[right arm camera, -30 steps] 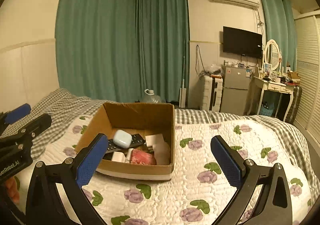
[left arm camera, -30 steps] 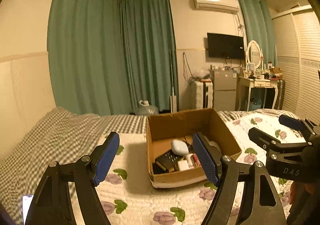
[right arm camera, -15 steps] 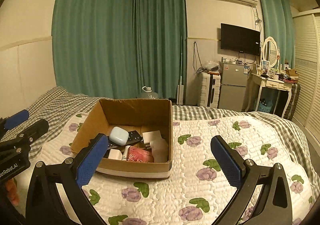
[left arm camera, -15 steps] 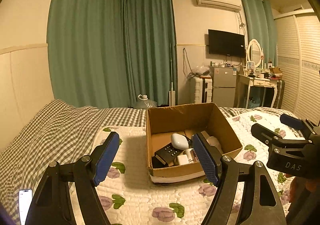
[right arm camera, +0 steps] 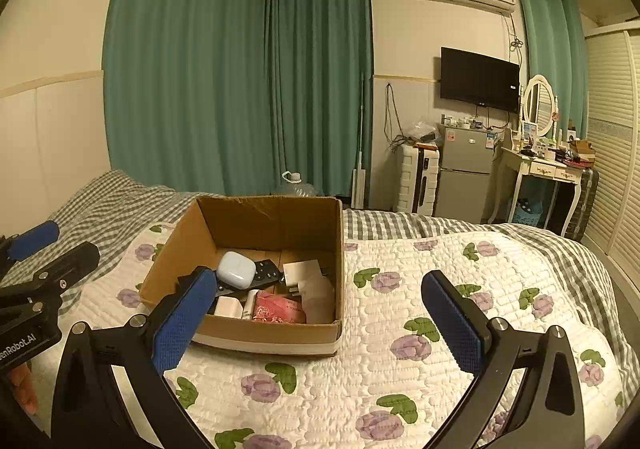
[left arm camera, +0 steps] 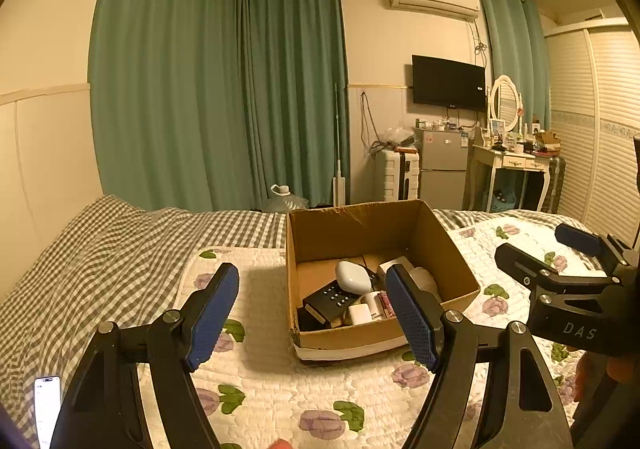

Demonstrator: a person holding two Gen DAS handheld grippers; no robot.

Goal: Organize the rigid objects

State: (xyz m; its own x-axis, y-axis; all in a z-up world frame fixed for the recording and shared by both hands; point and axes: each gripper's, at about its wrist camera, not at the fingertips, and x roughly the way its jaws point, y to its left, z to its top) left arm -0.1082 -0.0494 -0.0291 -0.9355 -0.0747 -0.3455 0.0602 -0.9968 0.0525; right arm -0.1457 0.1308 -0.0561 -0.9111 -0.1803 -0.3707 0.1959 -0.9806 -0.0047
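Observation:
An open cardboard box (left arm camera: 452, 257) (right arm camera: 172, 265) stands on the quilted bed. Inside lie a white earbud case (left arm camera: 353, 276) (right arm camera: 236, 271), a black remote (left arm camera: 330, 299) (right arm camera: 266, 272), a red packet (right arm camera: 278, 308) and several white items. My left gripper (left arm camera: 314, 317) is open and empty, held above the quilt in front of the box's left part. My right gripper (right arm camera: 320, 323) is open and empty, in front of the box's right corner. Each gripper shows at the edge of the other's view: the right one (left arm camera: 560, 269), the left one (right arm camera: 36, 261).
A phone (left arm camera: 47, 409) lies on the checked blanket at the left. Green curtains (left arm camera: 220, 89), a suitcase (right arm camera: 418, 179), a small fridge (right arm camera: 466, 173), a dressing table (right arm camera: 548, 169) and a wardrobe (right arm camera: 612, 129) stand beyond the bed's far edge.
Both views have tilted upward and drawn back a little, so the box sits lower and slightly farther in frame. Both grippers stay open and empty.

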